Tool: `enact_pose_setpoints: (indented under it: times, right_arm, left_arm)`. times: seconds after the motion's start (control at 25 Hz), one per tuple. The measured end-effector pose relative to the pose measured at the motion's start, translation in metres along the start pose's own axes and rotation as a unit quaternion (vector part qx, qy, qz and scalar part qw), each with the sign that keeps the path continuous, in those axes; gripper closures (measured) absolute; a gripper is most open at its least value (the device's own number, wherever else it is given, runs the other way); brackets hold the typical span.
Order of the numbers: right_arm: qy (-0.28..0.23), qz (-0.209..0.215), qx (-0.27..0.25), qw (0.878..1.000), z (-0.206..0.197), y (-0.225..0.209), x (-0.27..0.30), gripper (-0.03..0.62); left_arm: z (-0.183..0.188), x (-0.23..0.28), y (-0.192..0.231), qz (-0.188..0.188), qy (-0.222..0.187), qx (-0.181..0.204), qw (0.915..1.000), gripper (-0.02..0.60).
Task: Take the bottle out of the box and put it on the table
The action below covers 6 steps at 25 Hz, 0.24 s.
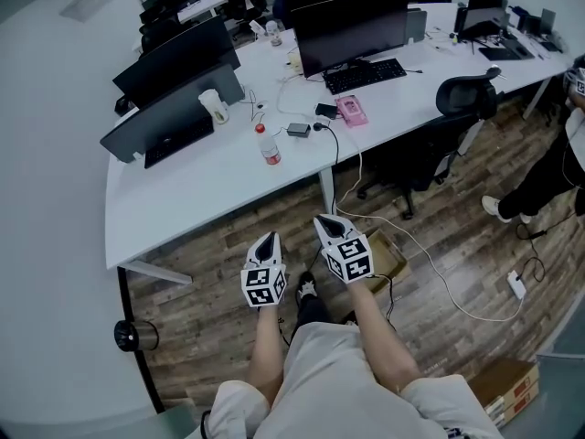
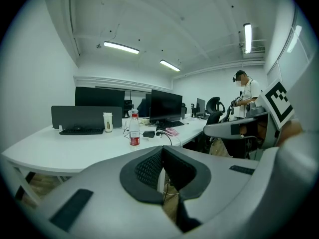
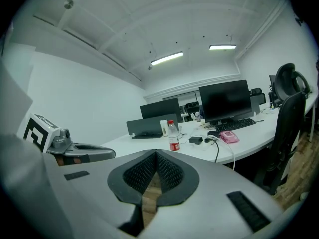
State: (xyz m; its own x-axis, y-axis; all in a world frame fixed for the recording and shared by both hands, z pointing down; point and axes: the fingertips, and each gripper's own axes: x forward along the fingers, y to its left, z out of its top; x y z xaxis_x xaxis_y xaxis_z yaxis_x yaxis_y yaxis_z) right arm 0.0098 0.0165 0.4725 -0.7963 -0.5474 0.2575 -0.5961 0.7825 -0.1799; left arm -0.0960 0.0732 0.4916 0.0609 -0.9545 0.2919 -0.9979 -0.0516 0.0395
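My left gripper (image 1: 268, 237) and right gripper (image 1: 327, 220) are both pinched together, empty. The red-labelled bottle (image 1: 267, 144) stands upright on the counter (image 1: 196, 195) at twelve o'clock. I judge it placed, so I'd hold clear of it.

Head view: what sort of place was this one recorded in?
Most likely an open-plan office: a long white desk carries several monitors and a keyboard, an office chair stands beside it, and ceiling strip lights show in the gripper views.

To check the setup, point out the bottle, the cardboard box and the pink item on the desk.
bottle (image 1: 267, 144), head view, its body
cardboard box (image 1: 393, 258), head view, its top
pink item (image 1: 352, 110), head view, its middle
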Motion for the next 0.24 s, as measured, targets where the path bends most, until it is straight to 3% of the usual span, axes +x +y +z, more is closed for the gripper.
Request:
enact_pose_setpoints:
  times: [0.24]
  right_arm:
    - [-0.007,-0.002,-0.002,1.000,0.0023,-0.0031,-0.0014,0.554]
  left_arm:
    - [0.0006,-0.0014,0.0057,0.009,-0.003,-0.004,1.0000,0.568]
